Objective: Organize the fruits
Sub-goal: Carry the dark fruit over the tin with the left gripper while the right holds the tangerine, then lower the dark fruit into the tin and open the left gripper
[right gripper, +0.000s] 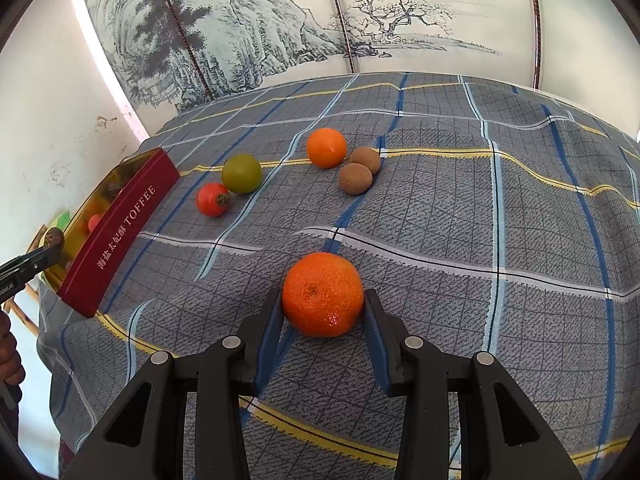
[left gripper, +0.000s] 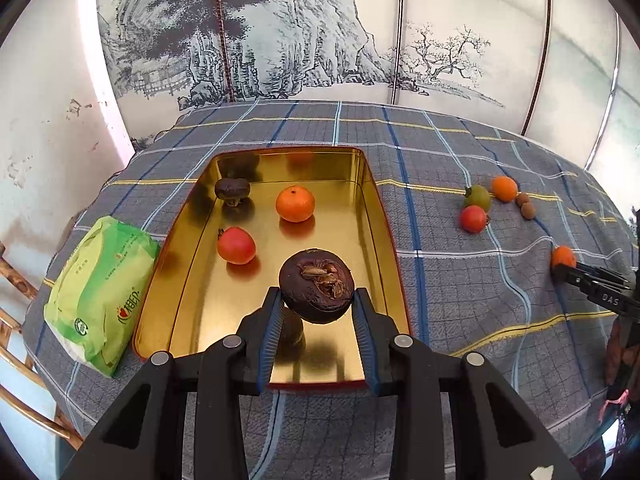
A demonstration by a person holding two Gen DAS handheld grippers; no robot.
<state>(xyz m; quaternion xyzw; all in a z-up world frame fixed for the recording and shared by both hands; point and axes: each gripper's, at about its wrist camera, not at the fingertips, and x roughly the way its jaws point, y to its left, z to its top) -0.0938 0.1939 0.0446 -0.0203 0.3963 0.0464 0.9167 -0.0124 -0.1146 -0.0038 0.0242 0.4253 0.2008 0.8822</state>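
Observation:
My left gripper is shut on a dark brown water chestnut, held just above the near end of the gold-lined tin. In the tin lie a mandarin, a red tomato and another dark chestnut. My right gripper is shut on a mandarin low over the checked cloth; in the left wrist view it shows at the right edge. On the cloth beyond it sit a red tomato, a green tomato, a mandarin and two brown longans.
A green tissue pack lies left of the tin. The tin's red side wall reads TOFFEE. A painted folding screen stands behind the table, and a bamboo chair is at the left edge. A hand shows at far left.

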